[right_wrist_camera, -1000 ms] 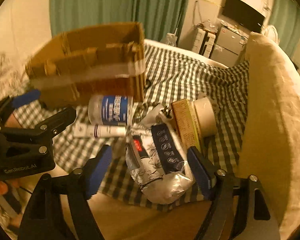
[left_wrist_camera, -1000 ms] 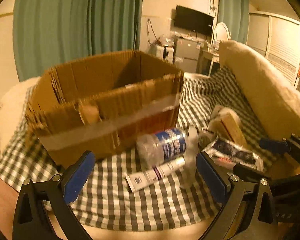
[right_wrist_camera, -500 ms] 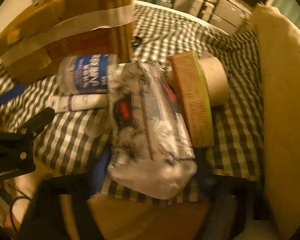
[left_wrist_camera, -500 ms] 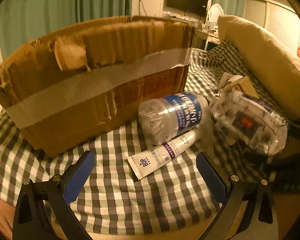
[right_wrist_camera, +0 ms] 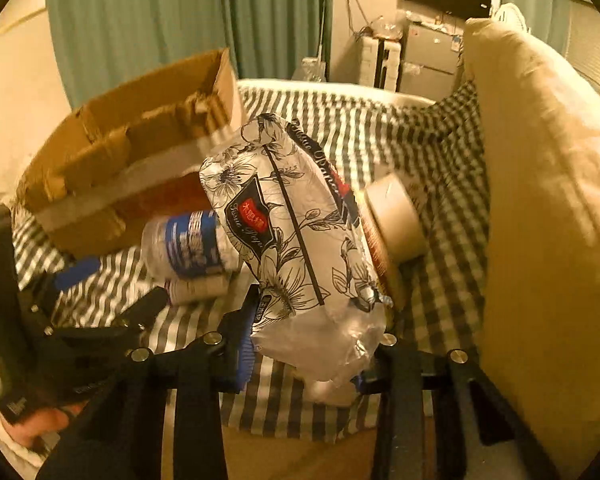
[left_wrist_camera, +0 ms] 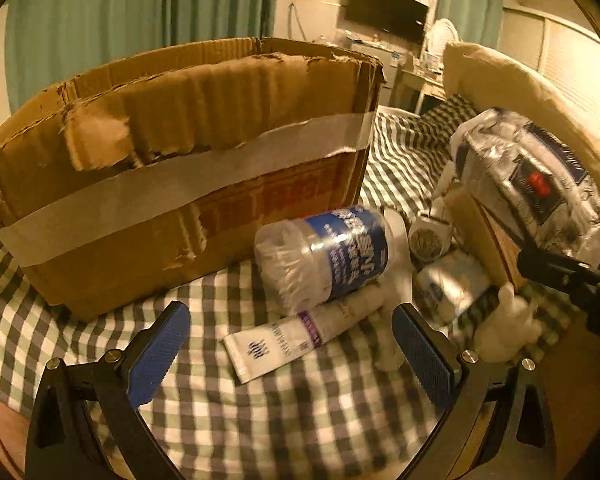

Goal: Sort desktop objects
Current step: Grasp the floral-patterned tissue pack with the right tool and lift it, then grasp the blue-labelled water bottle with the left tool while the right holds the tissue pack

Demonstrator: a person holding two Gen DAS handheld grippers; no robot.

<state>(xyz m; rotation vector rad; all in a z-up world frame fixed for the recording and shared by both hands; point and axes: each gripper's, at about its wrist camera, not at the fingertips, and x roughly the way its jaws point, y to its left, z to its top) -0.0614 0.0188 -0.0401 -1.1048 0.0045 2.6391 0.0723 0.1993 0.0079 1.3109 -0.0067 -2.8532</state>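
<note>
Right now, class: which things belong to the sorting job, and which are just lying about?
Job:
tissue pack in right gripper
cardboard box
cotton swab jar
cream tube
tape roll
left gripper, open

Lying about:
pillow
curtains
television

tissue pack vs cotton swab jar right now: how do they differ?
The tissue pack is clamped in the right gripper and lifted; the cotton swab jar lies on its side on the checked cloth. The pack is soft floral film, the jar clear rigid plastic with a blue label.
</note>
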